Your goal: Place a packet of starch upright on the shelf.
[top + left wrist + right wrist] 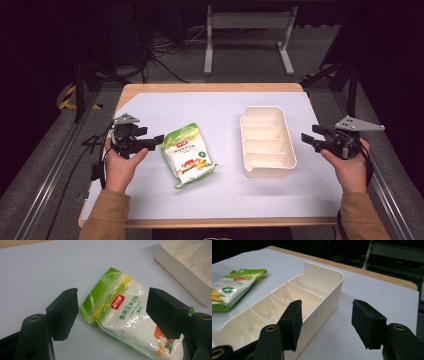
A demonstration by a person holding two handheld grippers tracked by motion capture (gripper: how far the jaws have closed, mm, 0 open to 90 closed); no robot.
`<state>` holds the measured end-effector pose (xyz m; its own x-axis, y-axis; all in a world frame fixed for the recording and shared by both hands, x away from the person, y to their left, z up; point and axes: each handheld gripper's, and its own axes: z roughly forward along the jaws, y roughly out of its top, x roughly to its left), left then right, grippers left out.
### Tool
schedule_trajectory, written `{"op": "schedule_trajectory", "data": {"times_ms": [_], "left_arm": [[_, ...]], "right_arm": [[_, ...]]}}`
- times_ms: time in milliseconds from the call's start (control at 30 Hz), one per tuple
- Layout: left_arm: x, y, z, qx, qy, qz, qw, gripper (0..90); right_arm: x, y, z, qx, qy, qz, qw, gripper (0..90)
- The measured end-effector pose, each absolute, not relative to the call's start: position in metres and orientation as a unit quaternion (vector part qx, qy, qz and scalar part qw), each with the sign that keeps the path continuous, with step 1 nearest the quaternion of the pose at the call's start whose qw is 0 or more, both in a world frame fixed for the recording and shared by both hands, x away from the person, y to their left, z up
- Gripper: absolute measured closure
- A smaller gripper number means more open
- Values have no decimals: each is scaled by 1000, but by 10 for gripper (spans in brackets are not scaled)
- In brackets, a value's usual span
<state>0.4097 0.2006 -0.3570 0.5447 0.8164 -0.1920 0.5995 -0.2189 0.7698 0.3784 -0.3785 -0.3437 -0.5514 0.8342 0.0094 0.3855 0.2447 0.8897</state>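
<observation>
A green and white pouch of corn starch [186, 154] lies flat on the white table sheet, left of centre; its green top corner [105, 293] sits between the jaws in the left gripper view. My left gripper [159, 139] hovers just left of the pouch, open, holding nothing [112, 312]. A cream plastic tray with several compartments [287, 135] stands right of centre. My right gripper [306, 139] is just right of the tray, open and empty [325, 323]. In the right gripper view the tray's near wall [322, 307] is by the left jaw and the pouch [232, 287] lies beyond.
The white sheet [225, 195] covers a wooden tabletop [210, 87]. A metal frame stand [247, 22] and cables are on the floor behind the table. Bare sheet lies in front of the pouch and tray.
</observation>
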Motion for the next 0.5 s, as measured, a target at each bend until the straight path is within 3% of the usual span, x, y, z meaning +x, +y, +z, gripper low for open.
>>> {"op": "schedule_trajectory", "data": {"times_ms": [500], "left_arm": [[435, 192, -389, 780, 482, 83, 391, 270]], "right_arm": [[373, -385, -352, 419, 753, 448, 237, 407]]}}
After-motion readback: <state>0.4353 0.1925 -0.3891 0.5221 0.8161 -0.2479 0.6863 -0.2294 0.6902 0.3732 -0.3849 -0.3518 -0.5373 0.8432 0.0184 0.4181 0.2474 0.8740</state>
